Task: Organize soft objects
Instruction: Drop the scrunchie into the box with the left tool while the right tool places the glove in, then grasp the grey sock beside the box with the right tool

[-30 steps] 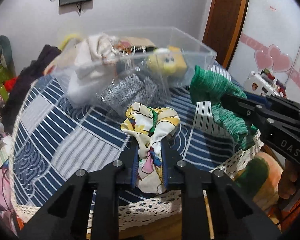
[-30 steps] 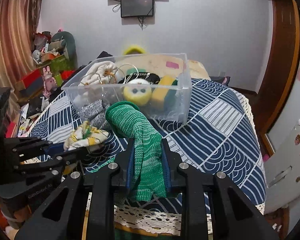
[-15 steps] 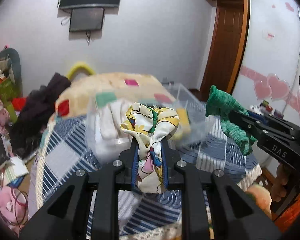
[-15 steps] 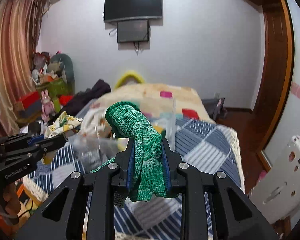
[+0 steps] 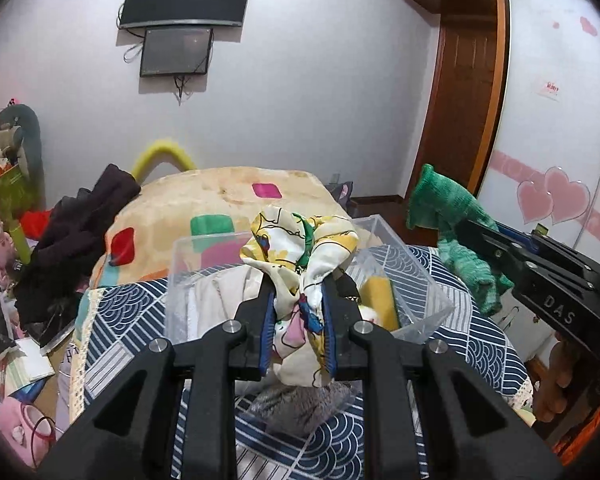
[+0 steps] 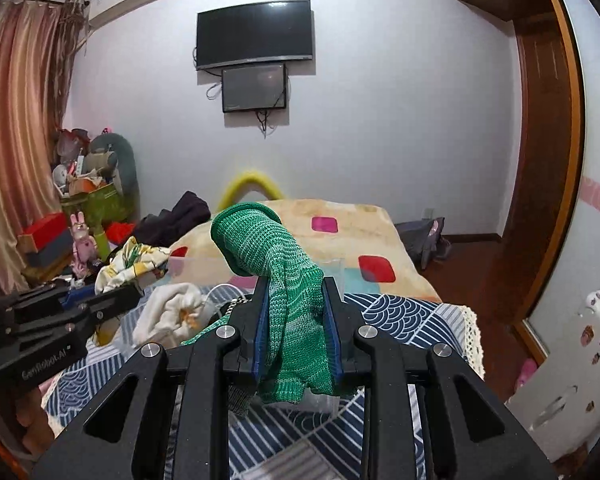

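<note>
Two soft items in hand, one per pair of tongs, both held above a clear rectangular plastic storage bin (image 5: 384, 236) that sits on the bed's navy-and-white patterned quilt (image 5: 116, 316).

Item 1: yellow-and-white printed silky fabric scrunchie (image 5: 300, 248). Clenched between the blue pads of the left tongs (image 5: 298, 300), bunched head at 12 o'clock above the tips, tail hanging below them. It sits over the bin's opening.

Item 2: green knitted glove (image 6: 288, 304). Clenched in the right tongs (image 6: 296, 320), cuff rising at 11 o'clock, fingers drooping under the pads. In the left wrist view it shows at 3 o'clock, at or just past the bin's right wall.

Bin contents, partly visible: cream cloth bundle (image 6: 168, 312), yellow sponge block (image 5: 374, 300), grey knit piece (image 5: 300, 404) against the near wall.

Handling note, as judgement: the step appears to be the drop into the bin.
- Bring each pair of tongs inside the rim line before releasing.
- Lower until the hanging ends clear the near wall.
- Release one at a time, so limp fabric does not catch on a pad or drape over the edge.
- The glove needs shifting toward 9 o'clock first.
</note>
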The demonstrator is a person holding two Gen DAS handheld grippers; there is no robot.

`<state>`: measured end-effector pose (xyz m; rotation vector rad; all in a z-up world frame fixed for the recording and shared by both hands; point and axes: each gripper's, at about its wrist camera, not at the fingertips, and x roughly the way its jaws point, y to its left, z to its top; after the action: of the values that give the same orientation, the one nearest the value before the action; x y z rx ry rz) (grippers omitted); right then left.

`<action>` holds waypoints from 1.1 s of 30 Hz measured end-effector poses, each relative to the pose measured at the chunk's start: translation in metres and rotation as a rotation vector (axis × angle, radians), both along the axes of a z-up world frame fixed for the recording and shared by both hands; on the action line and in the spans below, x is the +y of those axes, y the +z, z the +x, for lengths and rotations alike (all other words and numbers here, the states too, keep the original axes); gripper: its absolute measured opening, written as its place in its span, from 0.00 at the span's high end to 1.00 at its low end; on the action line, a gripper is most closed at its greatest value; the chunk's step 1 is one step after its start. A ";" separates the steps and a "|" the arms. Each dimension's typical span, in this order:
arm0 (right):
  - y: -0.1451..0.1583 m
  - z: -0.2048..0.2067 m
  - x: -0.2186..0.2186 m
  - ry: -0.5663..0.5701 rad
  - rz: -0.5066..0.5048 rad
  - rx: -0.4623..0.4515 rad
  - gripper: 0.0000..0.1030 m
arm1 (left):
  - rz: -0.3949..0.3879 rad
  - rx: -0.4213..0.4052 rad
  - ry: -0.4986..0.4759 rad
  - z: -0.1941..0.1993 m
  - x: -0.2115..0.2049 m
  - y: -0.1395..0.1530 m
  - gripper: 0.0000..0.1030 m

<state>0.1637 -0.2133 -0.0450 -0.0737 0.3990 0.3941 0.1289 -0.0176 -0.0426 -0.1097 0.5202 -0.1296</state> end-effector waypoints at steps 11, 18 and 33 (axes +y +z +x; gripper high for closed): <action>-0.039 0.033 0.009 -0.012 -0.069 0.113 0.79 | 0.024 0.132 -0.020 0.052 -0.012 -0.041 0.81; -0.047 0.041 0.010 -0.007 -0.096 0.152 0.76 | -0.006 0.185 -0.039 0.064 -0.007 -0.056 0.73; -0.032 0.023 -0.001 0.011 -0.111 0.116 0.41 | 0.026 0.019 0.026 0.007 0.017 -0.008 0.23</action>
<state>0.1864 -0.2144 -0.0775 -0.1614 0.5348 0.3877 0.1356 -0.0007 -0.0503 -0.0925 0.5394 -0.0960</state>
